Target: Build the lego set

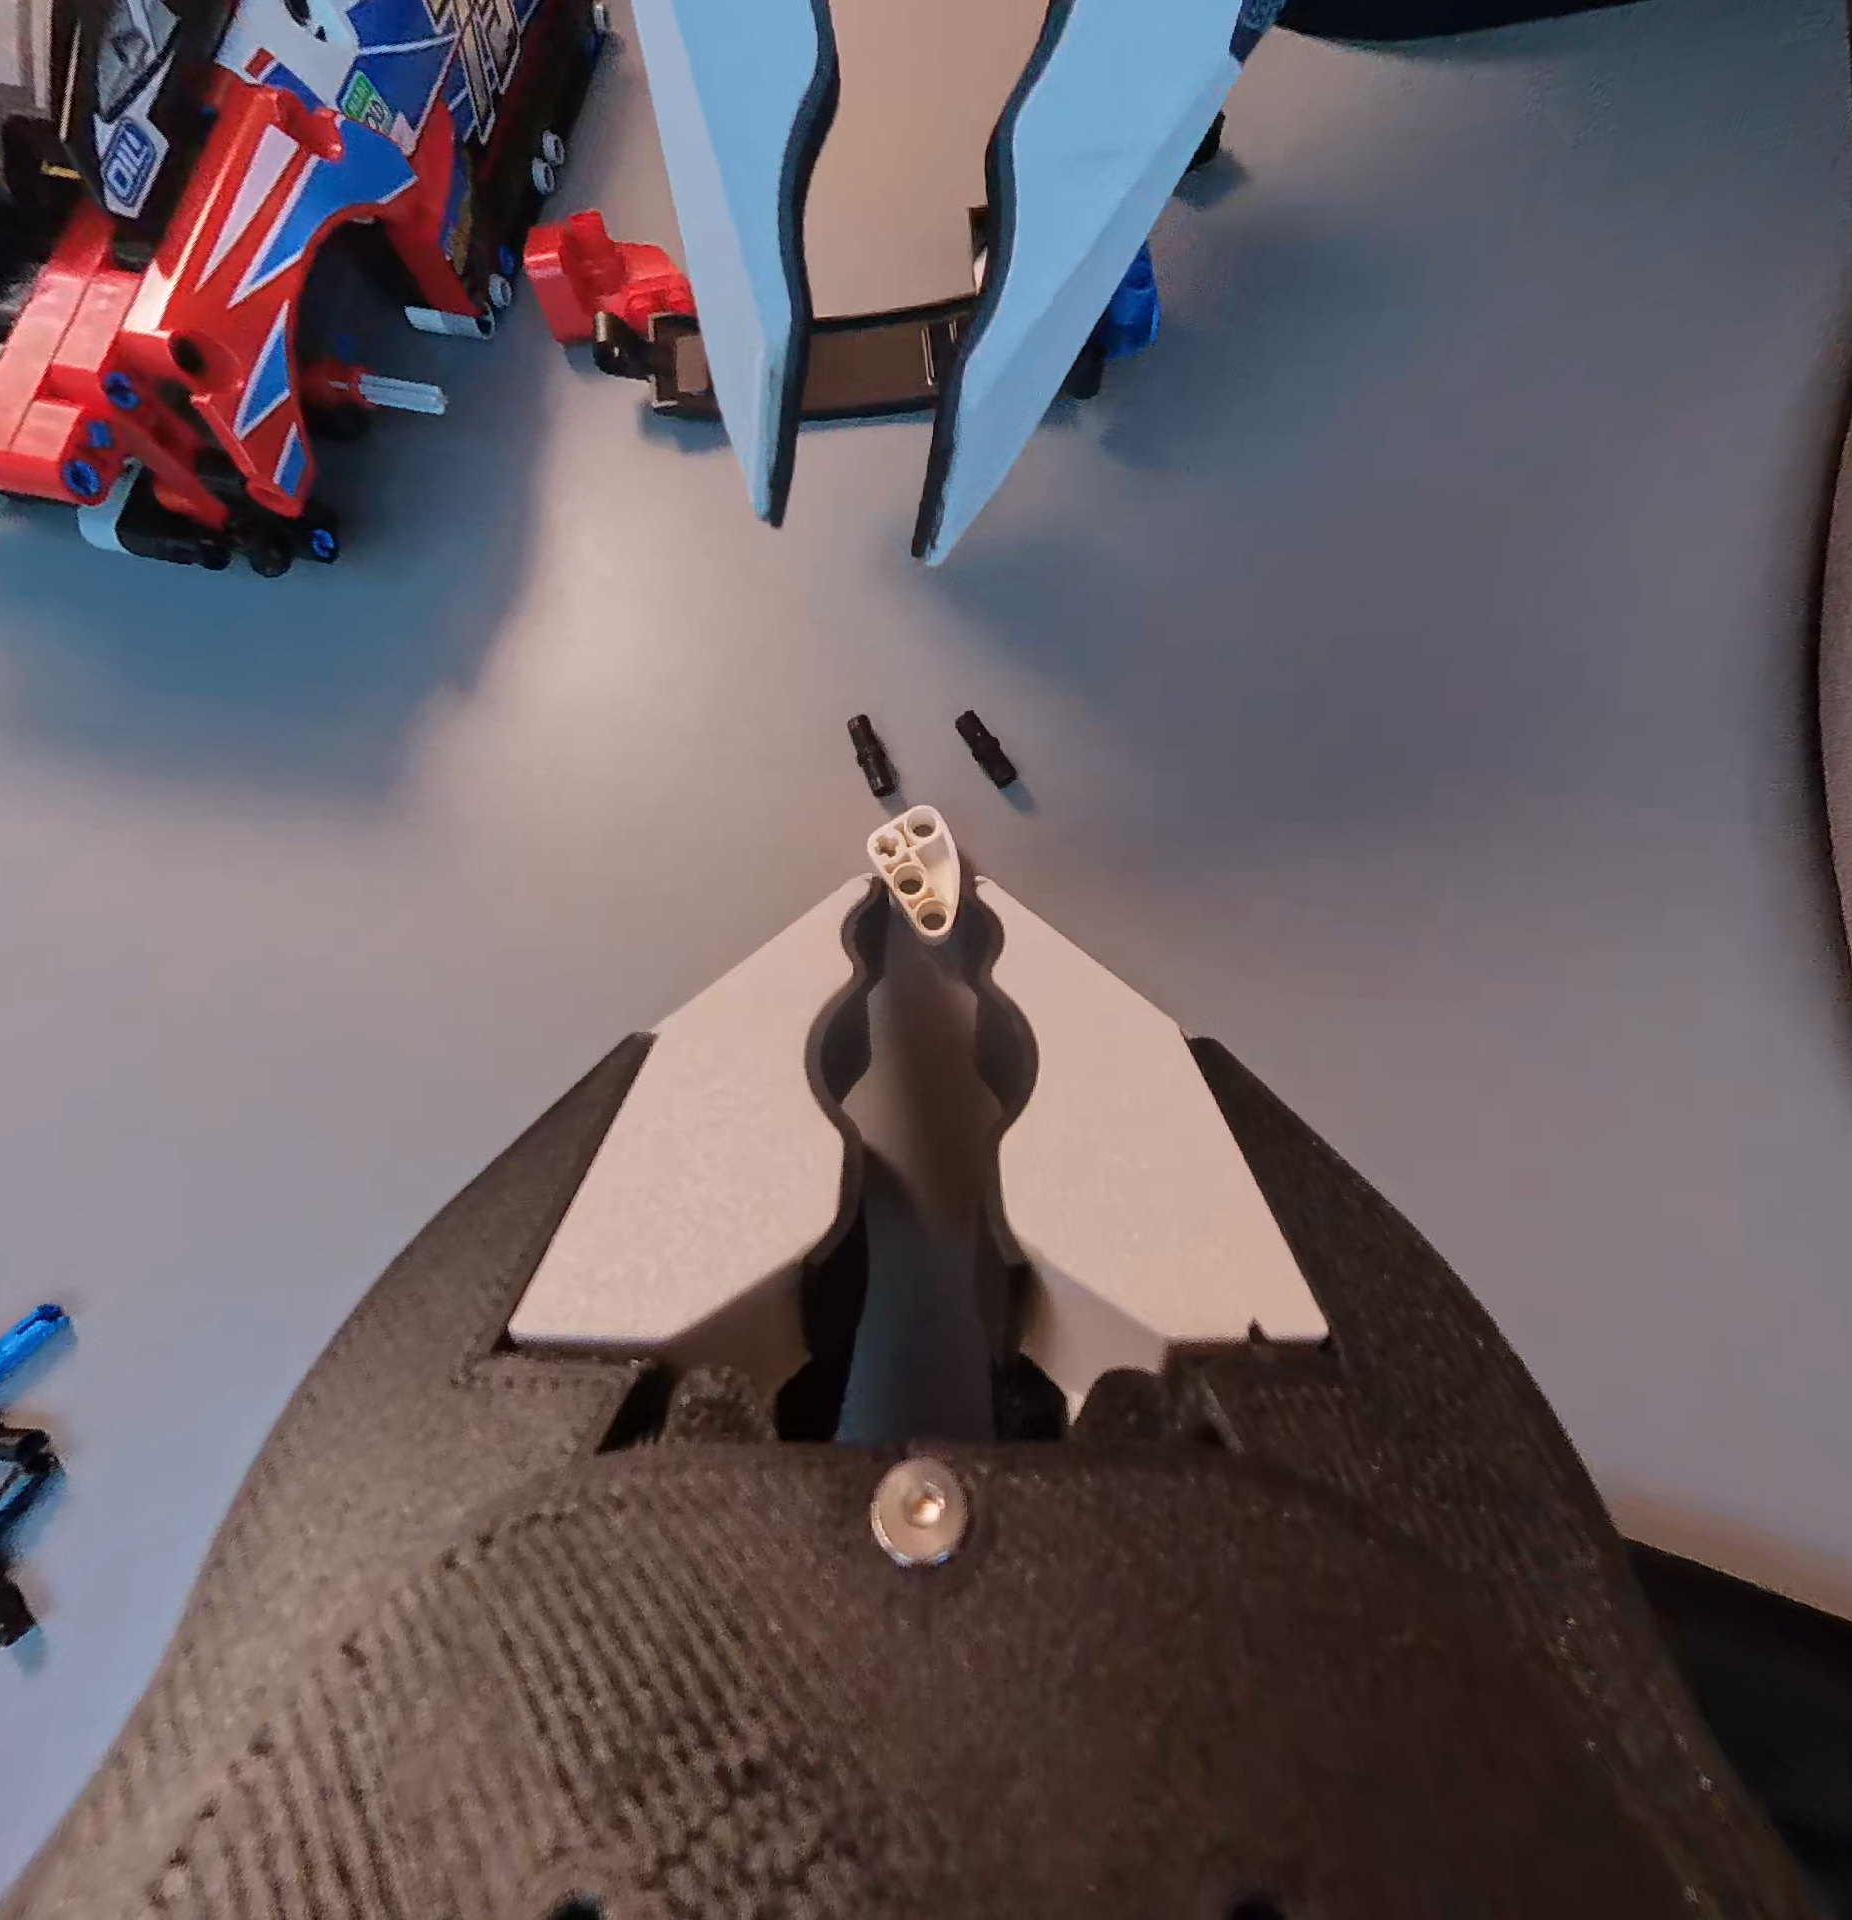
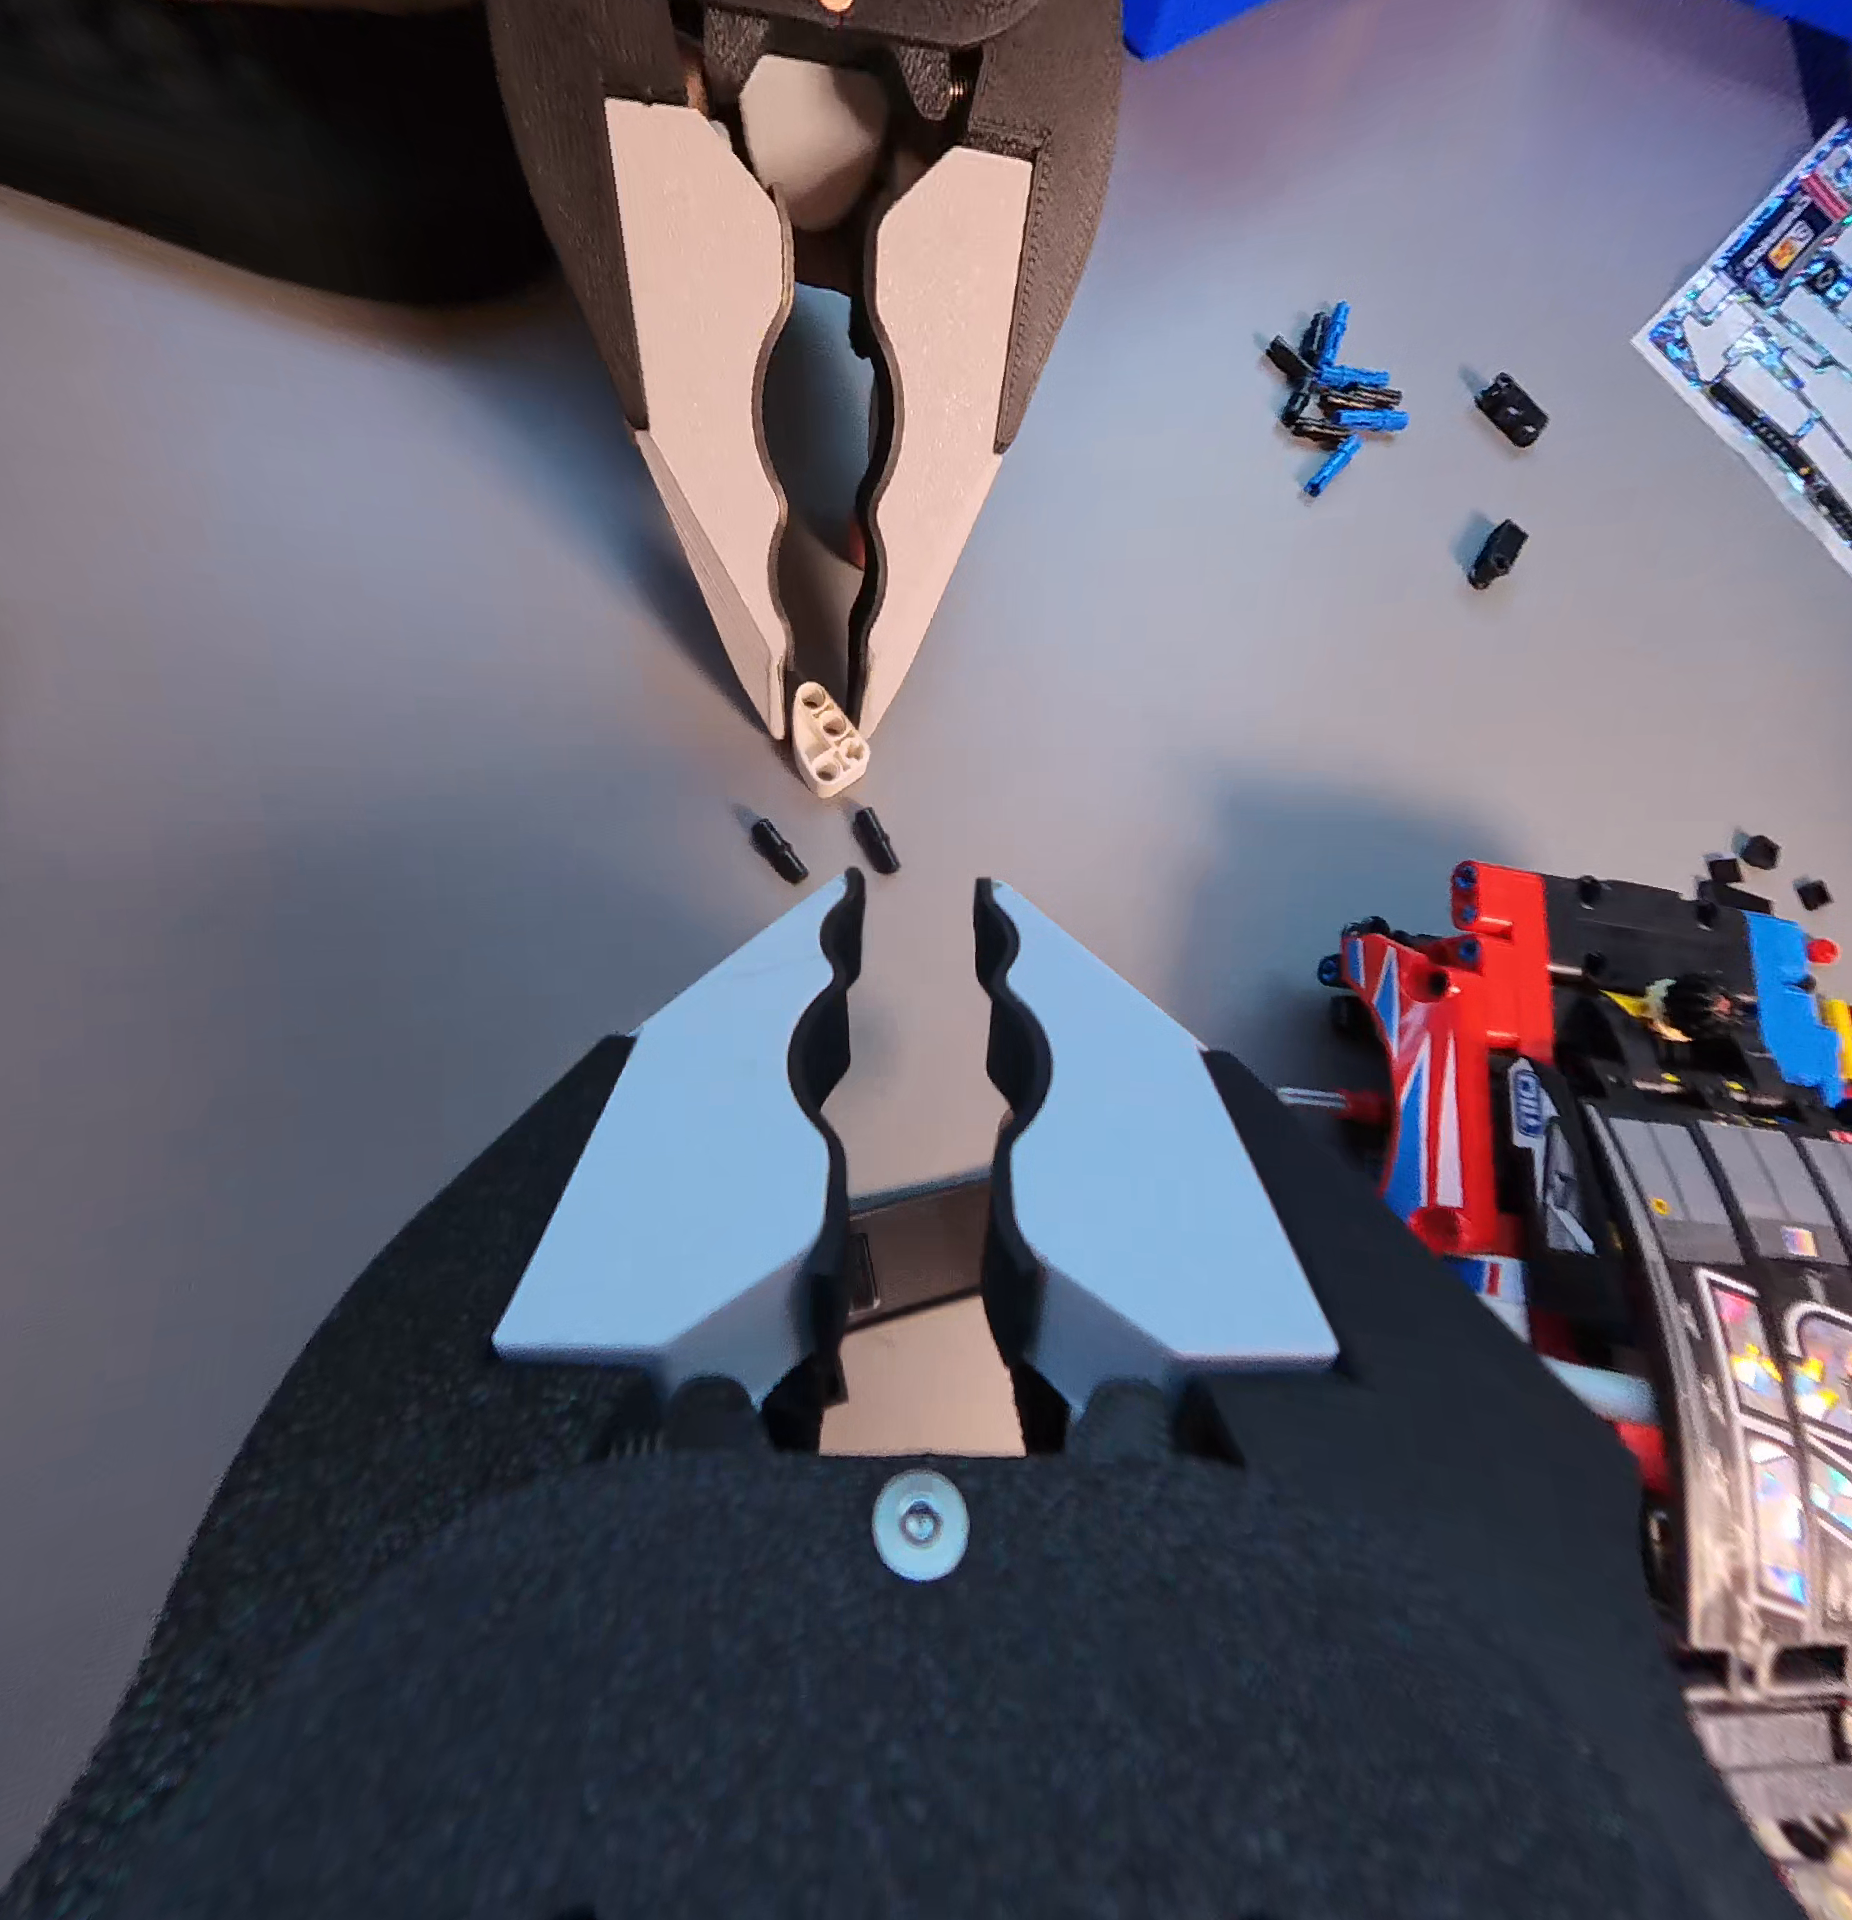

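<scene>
1. A small white plastic lego piece with round holes (image 1: 917,876) is held at the very tips of the left gripper (image 1: 924,883), just above the grey table top (image 1: 1421,727). Its wide end sticks out past the tips.
2. Two short black plastic lego pins (image 1: 872,755) are seen lying on the table just in front of the white piece. They lie side by side, a little apart, between the two grippers.
3. The step in hand is judged to be the putting of a black pin into a hole of the white piece.
4. To do it well, one pin should be picked up by one end, so the other end is left free. It should be lined up straight with a hole and pushed in gently. The white piece should be kept steady, since only a small part of it is gripped and it could twist or slip.
5. The left gripper is clenched on the white piece, with only a thin gap left behind it.
6. The right gripper (image 2: 914,883) is spread apart and nothing is held in it. Its tips are just beside the nearer pin (image 2: 875,837), but touching cannot be told.
7. Farther off, a red, blue and black lego car (image 2: 1587,1122) is seen to one side, with a small heap of blue and black pins (image 2: 1335,400) and a shiny sticker sheet (image 2: 1774,343) beyond it.
</scene>
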`<state>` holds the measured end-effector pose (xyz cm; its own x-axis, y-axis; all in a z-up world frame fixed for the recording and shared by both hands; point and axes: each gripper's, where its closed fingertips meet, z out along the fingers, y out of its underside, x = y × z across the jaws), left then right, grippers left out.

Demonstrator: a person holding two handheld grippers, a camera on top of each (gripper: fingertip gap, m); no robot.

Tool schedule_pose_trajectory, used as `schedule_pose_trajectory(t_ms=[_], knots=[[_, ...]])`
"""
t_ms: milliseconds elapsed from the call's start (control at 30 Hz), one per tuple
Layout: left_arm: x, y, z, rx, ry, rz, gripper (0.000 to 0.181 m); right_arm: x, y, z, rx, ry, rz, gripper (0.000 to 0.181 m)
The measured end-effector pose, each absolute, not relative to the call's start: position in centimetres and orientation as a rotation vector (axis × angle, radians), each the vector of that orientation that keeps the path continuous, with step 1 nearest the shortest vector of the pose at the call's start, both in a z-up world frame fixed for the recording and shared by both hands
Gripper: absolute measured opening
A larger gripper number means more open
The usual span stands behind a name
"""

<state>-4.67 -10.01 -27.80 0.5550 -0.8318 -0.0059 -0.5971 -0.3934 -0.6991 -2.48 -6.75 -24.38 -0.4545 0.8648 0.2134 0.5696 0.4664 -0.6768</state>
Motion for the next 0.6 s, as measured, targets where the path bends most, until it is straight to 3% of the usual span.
schedule_pose_trajectory(t_ms=[33,600], knots=[[-4.5,-10.2,-27.8,-2.122,1.157,-0.465,0.011,-2.5,-6.9,-24.5,-1.193,-2.173,0.725,0.019],[-4.1,-10.4,-27.7,-2.061,1.192,-0.482,0.018,-2.7,-6.6,-24.6,-1.248,-2.092,0.805,0.018]])
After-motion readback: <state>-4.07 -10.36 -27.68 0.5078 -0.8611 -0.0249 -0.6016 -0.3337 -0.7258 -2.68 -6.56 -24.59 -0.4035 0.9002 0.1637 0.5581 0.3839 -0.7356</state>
